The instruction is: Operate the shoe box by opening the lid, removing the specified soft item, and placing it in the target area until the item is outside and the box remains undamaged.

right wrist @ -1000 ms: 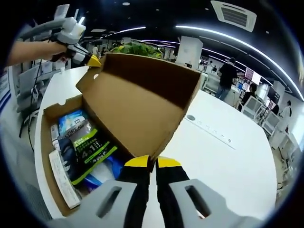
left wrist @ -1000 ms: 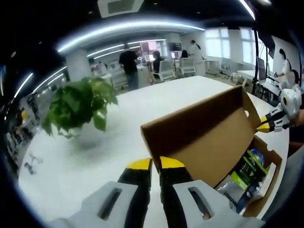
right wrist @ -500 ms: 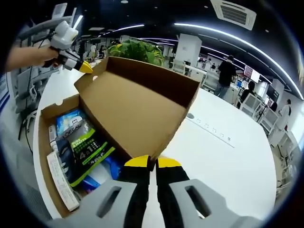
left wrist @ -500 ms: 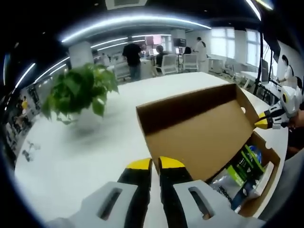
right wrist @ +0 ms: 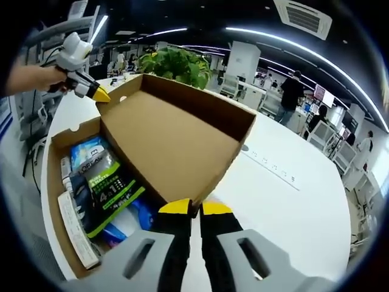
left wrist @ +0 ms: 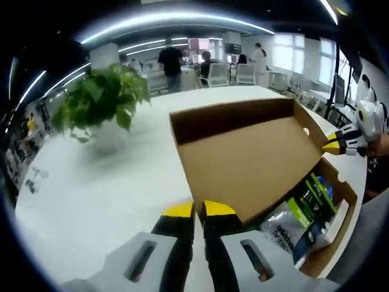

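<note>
Both grippers pinch the lid point(right wrist: 176, 143): right gripper point(right wrist: 194, 208) closed on its front edge, left gripper point(right wrist: 97, 92) on a far corner.

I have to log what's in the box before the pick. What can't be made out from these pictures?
- Items beneath the green packet: right gripper view, covered by packets.
- Rest of shoe box interior: left gripper view, hidden behind the lid.
- Packet print: both views, too small.

I see box point(right wrist: 61, 182) mouth open from above | raised lid point(right wrist: 173, 143) blocks far side | plant point(left wrist: 100, 106) beyond on table point(left wrist: 85, 201)
</note>
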A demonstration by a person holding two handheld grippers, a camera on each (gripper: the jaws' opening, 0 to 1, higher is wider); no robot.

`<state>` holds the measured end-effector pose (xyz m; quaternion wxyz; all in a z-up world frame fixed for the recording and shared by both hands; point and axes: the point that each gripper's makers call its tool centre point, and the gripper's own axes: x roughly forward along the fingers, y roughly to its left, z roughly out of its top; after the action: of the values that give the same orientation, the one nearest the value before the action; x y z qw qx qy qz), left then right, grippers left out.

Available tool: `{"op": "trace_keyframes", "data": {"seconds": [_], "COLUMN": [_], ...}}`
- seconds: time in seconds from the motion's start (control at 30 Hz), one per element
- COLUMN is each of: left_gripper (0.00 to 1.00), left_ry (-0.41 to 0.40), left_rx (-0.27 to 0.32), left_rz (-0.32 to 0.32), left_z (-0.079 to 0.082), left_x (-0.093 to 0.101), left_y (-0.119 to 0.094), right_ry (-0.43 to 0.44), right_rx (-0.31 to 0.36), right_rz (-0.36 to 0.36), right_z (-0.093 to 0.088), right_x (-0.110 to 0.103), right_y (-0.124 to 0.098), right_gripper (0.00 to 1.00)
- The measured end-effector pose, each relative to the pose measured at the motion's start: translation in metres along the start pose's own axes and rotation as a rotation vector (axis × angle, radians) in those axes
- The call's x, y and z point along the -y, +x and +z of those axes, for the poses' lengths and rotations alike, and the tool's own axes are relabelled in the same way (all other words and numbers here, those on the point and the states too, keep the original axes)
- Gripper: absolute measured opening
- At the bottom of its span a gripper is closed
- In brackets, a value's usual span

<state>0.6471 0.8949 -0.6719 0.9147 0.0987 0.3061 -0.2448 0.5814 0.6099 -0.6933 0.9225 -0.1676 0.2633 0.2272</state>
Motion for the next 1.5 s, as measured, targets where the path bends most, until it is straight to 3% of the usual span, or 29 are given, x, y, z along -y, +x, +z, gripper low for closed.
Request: {"op": "trace_keyframes", "data": {"seconds": [1.5], "left_gripper": [0.04], "left_ry": [0.015], "left_rx": [-0.065], "left_rz": [0.007], "left_z": [-0.009], "left_x": [-0.003], "left_y": [0.029], "right_ry": [-0.039], "right_rx": [-0.031], "right_rz": [0.005], "right_z": [-0.002], "right_x": [0.003], "right_y": [0.015], "right_gripper": [0.07]}}
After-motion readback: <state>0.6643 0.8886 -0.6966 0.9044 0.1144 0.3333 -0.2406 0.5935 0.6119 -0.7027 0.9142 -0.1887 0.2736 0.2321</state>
